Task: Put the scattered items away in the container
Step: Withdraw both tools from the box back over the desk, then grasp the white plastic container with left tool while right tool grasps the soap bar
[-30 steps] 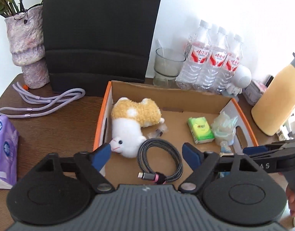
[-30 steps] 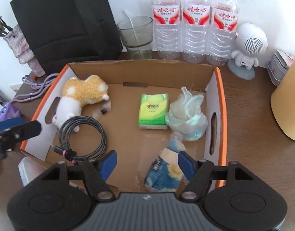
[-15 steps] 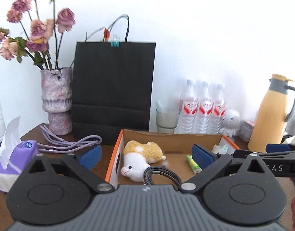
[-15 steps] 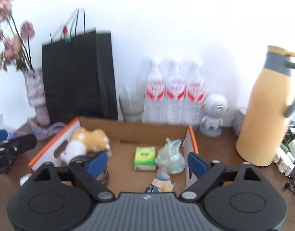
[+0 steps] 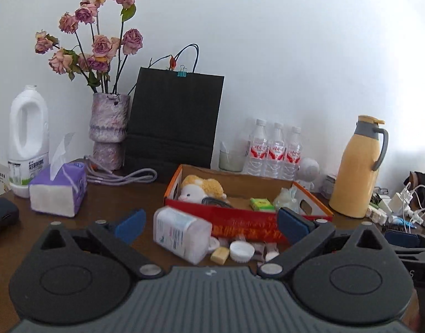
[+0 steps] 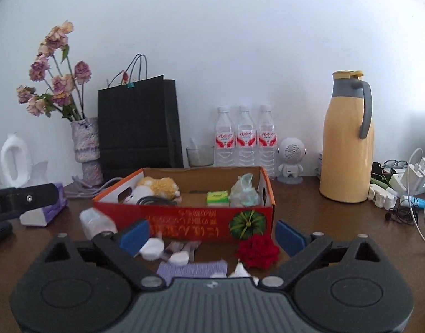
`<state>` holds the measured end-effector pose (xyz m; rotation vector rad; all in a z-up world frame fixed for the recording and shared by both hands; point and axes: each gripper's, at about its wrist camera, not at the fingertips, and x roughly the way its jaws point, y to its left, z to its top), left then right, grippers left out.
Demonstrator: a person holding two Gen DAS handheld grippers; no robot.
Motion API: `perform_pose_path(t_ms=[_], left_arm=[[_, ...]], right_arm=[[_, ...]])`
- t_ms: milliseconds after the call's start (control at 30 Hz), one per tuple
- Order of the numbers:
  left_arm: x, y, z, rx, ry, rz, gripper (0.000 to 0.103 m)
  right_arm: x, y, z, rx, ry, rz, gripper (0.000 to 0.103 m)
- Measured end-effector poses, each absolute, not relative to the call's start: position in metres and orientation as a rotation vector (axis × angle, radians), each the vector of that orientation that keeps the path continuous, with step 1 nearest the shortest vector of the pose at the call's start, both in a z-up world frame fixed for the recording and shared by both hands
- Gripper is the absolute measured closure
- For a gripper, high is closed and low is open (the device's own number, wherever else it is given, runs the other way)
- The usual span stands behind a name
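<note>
Cardboard box (image 6: 184, 219) holds one plush toy (image 6: 159, 187); three water bottles (image 6: 245, 138) behind.

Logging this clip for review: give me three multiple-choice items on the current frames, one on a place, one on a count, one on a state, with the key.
1. Where does the red fabric flower lie?
A. inside the orange-edged cardboard box
B. on the table in front of that box
C. in the vase

2. How many clear red-labelled water bottles stand by the wall?
A. two
B. three
C. five

3. How is the clear plastic jar with a white label?
A. upright in the box
B. held by a gripper
C. on its side on the table

Key: 1 B, it rests below the box's printed front wall. 2 B, three caps stand in a row. 3 C, it lies tipped before the box, with the left gripper open and empty.
</note>
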<state>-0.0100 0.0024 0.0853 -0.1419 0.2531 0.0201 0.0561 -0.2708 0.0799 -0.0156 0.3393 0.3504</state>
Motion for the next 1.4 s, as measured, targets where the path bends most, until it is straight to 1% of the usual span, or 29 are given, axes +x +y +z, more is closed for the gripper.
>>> perform_pose_path(t_ms=[167, 267, 433, 633, 800, 900, 1000, 1067, 1200, 1267, 1400], left_arm=[[-0.05, -0.006, 0.065, -0.141, 0.339, 0.058, 0.0], [-0.064, -0.012, 0.059, -0.158, 0.365, 0.055, 0.0], [-0.061, -0.023, 0.053, -0.112, 0.388, 0.014, 0.0], [-0.05, -0.019, 0.049, -0.121, 0.412, 0.005, 0.0], [-0.016, -0.002, 0.053, -0.091, 0.373, 0.059, 0.0], [0.028, 0.007, 0.056, -0.054, 0.355, 0.069, 0.0], [0.078, 0.008, 0.065, -0.08, 0.361, 0.027, 0.0], [0.11, 0.003, 0.065, -0.08, 0.385, 0.069, 0.0], [0.161, -0.004, 0.05, -0.003, 0.516, 0.2, 0.0], [0.159, 0.005, 0.046, 0.021, 0.519, 0.238, 0.0], [0.117, 0.045, 0.042, -0.043, 0.461, 0.263, 0.0]], right_arm=[[0.01, -0.286, 0.065, -0.029, 0.359, 0.365, 0.005], [-0.006, -0.29, 0.053, -0.031, 0.412, 0.382, 0.005], [-0.015, -0.289, 0.047, -0.034, 0.436, 0.404, 0.005], [-0.002, -0.29, 0.048, -0.022, 0.467, 0.38, 0.005], [0.027, -0.29, 0.054, 0.003, 0.491, 0.349, 0.005], [0.043, -0.283, 0.059, 0.019, 0.505, 0.343, 0.005], [0.056, -0.27, 0.062, 0.004, 0.511, 0.354, 0.005], [0.061, -0.261, 0.063, -0.007, 0.51, 0.359, 0.005], [0.069, -0.244, 0.062, -0.031, 0.521, 0.383, 0.005], [0.073, -0.237, 0.06, -0.058, 0.526, 0.397, 0.005], [0.085, -0.223, 0.06, -0.074, 0.523, 0.439, 0.005]])
